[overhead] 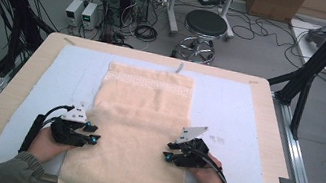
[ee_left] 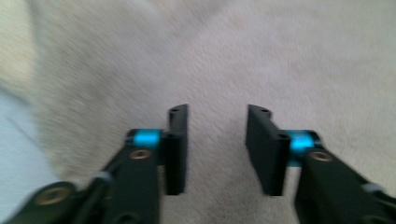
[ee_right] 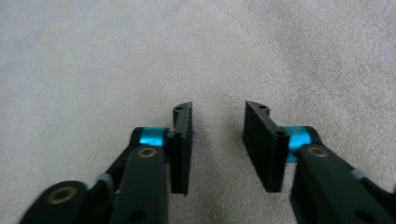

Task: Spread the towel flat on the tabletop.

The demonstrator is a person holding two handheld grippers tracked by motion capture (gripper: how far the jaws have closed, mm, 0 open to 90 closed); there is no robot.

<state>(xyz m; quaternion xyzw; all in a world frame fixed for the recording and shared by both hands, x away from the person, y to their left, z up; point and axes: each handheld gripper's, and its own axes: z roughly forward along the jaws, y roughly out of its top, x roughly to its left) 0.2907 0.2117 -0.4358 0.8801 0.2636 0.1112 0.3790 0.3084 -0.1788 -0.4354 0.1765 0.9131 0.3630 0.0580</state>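
Cream terry towel — spread lengthwise on table centre, patterned band at far end, near edge overhanging.

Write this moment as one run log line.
towel: flat on table | left gripper: open, over left edge | right gripper: open, over right edge

Left claw and right claw — jaws parted, facing inward.
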